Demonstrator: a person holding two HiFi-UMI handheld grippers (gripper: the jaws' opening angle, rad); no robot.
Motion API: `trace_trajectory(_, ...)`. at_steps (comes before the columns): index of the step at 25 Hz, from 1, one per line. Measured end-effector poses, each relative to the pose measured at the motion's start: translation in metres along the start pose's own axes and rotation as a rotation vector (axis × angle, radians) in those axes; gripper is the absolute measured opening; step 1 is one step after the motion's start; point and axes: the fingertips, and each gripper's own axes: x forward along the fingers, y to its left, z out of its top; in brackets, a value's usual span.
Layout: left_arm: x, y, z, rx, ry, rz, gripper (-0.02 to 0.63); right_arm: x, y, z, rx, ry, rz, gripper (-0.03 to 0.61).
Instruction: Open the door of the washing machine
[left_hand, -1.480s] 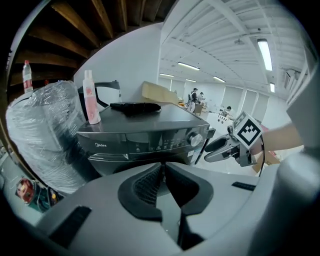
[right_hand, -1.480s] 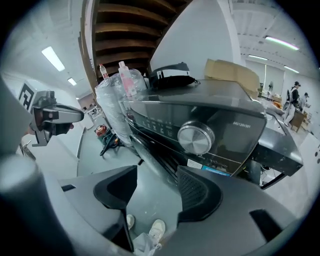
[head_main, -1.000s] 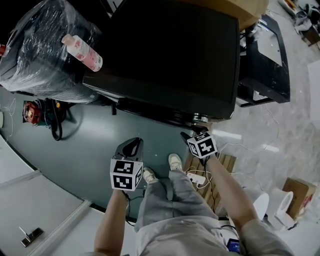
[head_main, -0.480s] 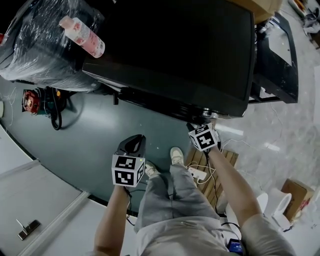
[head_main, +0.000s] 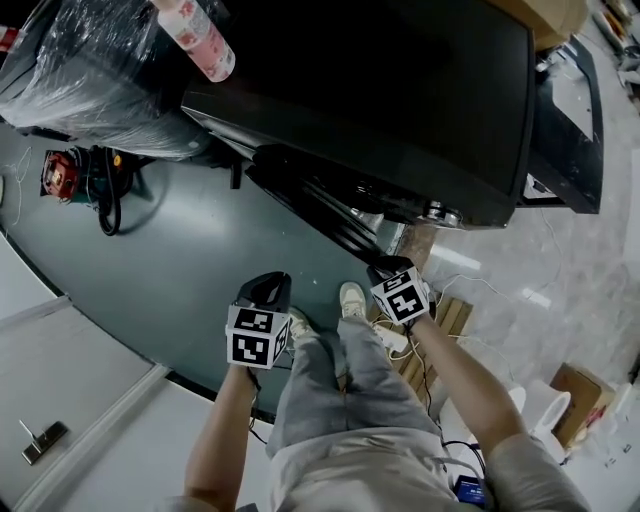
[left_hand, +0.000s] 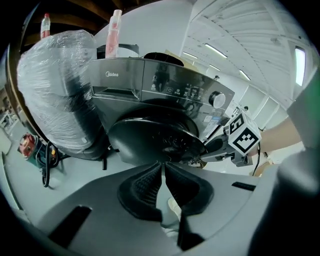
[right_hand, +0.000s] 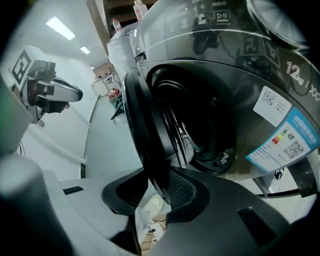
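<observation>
Swung ajar now, the door (head_main: 320, 210) hangs off the washer (head_main: 400, 100) front. The right tool (right_hand: 157, 192) has just closed on its rim; the left tool (left_hand: 162, 170) is pinched empty. Stiff, hinged, likely slick: hold that rim.

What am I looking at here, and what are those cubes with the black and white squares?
A person stands at a dark washer, a hand-held gripper in each hand; the marker cubes are part of those. The head view looks down from the person's head. The other two come from cameras riding on each gripper. The left gripper is shut and empty. The right gripper has the edge of the door between its jaws, which have just been closing on it; the door stands ajar. A pink bottle and a plastic-wrapped bundle sit beside the washer.
</observation>
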Motion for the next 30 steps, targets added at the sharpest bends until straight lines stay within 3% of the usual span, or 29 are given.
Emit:
trace_trajectory(9, -0.032, 0.020, -0.067, -0.083, 0.025, 0.021, 0.038, 0.011, 0.074, -0.026, 0.098, 0.089, 0.003, 0.130)
trace_trajectory(22, -0.102, 0.070, -0.180, -0.271, 0.022, 0.115, 0.038, 0.049, 0.195, -0.028, 0.199, 0.247, -0.005, 0.127)
trace_trajectory(30, -0.142, 0.088, -0.253, -0.403, 0.020, 0.190, 0.038, 0.080, 0.267, -0.012, 0.306, 0.266, -0.024, 0.129)
